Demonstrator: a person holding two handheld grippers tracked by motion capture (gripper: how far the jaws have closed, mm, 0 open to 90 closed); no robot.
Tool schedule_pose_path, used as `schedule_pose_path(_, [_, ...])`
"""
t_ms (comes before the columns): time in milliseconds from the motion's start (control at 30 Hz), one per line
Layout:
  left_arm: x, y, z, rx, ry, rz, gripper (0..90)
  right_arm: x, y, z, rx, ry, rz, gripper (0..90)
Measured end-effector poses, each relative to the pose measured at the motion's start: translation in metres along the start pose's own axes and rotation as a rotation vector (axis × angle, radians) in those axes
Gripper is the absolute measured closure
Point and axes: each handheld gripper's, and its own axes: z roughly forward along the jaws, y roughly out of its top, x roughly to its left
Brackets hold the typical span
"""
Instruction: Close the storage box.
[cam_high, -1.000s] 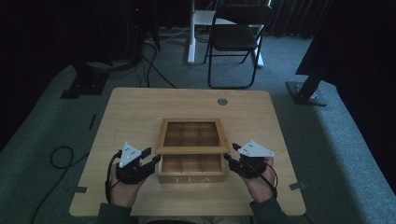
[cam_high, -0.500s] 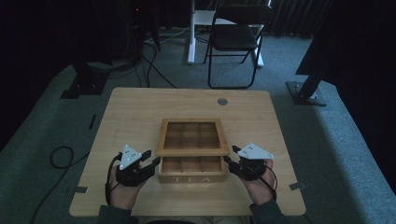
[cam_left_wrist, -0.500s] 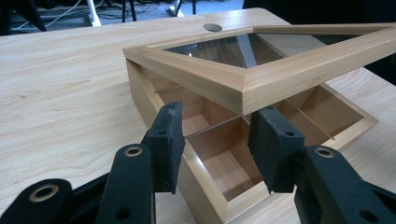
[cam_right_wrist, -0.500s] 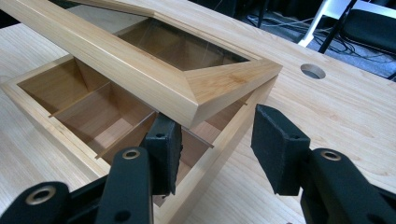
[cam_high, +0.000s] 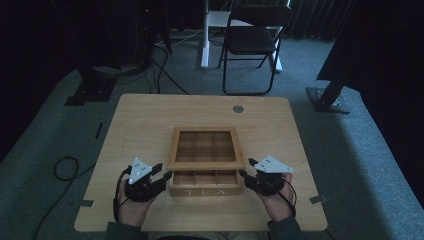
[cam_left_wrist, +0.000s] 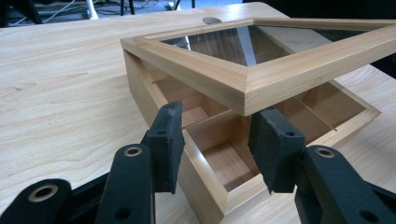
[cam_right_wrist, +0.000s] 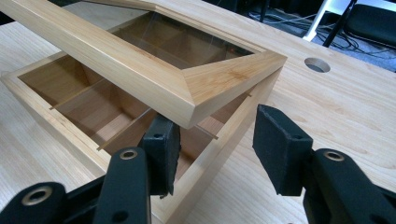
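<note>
Near the 6 o'clock edge of the pale wooden worktop (cam_high: 150, 120): a light wooden compartment box (cam_high: 202, 186), its wood-framed glass lid (cam_high: 206, 164) raised at the front and hinged, by the look of it, along the 12 o'clock side. At the box's 9 o'clock front corner, left tongs (cam_high: 162, 172), released and spread wide, straddling the corner wall with one pad inside under the lid frame (cam_left_wrist: 219, 144). At the 3 o'clock front corner, right tongs (cam_high: 246, 168), likewise released, one pad tucked beneath the lid's corner and the other outside the wall (cam_right_wrist: 215, 149). Clamping on nothing; merely propping, as far as can be judged. Likely trouble: lid slipping off the smooth pads and slamming down, jarring or cracking the glass, should either hand rise faster than the other or drift outward. Also possible: twisting the frame against its hinges through uneven lifting, or dragging the whole box toward 6 o'clock and off the edge, since neither hand pins the base. Readable writing: "TEA" in capitals on the front wall in the high view; no other brand or label legible.
</note>
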Motion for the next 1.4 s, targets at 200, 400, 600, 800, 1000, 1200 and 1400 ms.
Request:
schedule_pose_path(200, [0.000, -0.003, 0.001, 0.006, 0.001, 0.001, 55.3, 0.001, -0.002, 0.000, 0.002, 0.000, 0.001, 49.8])
schedule_pose_path(400, [-0.001, -0.007, 0.003, 0.015, 0.001, 0.001, 55.2, 0.001, -0.007, 0.000, 0.013, 0.007, 0.003, 49.5])
schedule_pose_path(600, [-0.001, -0.010, 0.004, 0.022, 0.002, -0.001, 55.2, 0.002, -0.010, 0.001, 0.020, 0.010, 0.007, 49.5])
schedule_pose_path(800, [-0.002, -0.013, 0.005, 0.029, 0.003, -0.001, 55.1, 0.003, -0.013, 0.002, 0.024, 0.014, 0.012, 49.5])
schedule_pose_path(1000, [-0.002, -0.016, 0.006, 0.036, 0.003, 0.001, 54.8, 0.003, -0.016, 0.002, 0.032, 0.016, 0.018, 49.5])
schedule_pose_path(1200, [-0.002, -0.019, 0.007, 0.045, 0.007, 0.000, 54.5, 0.004, -0.019, 0.003, 0.036, 0.019, 0.023, 49.3])
schedule_pose_path(1400, [-0.002, -0.022, 0.008, 0.054, 0.006, 0.002, 53.8, 0.003, -0.024, 0.003, 0.039, 0.030, 0.040, 49.3])
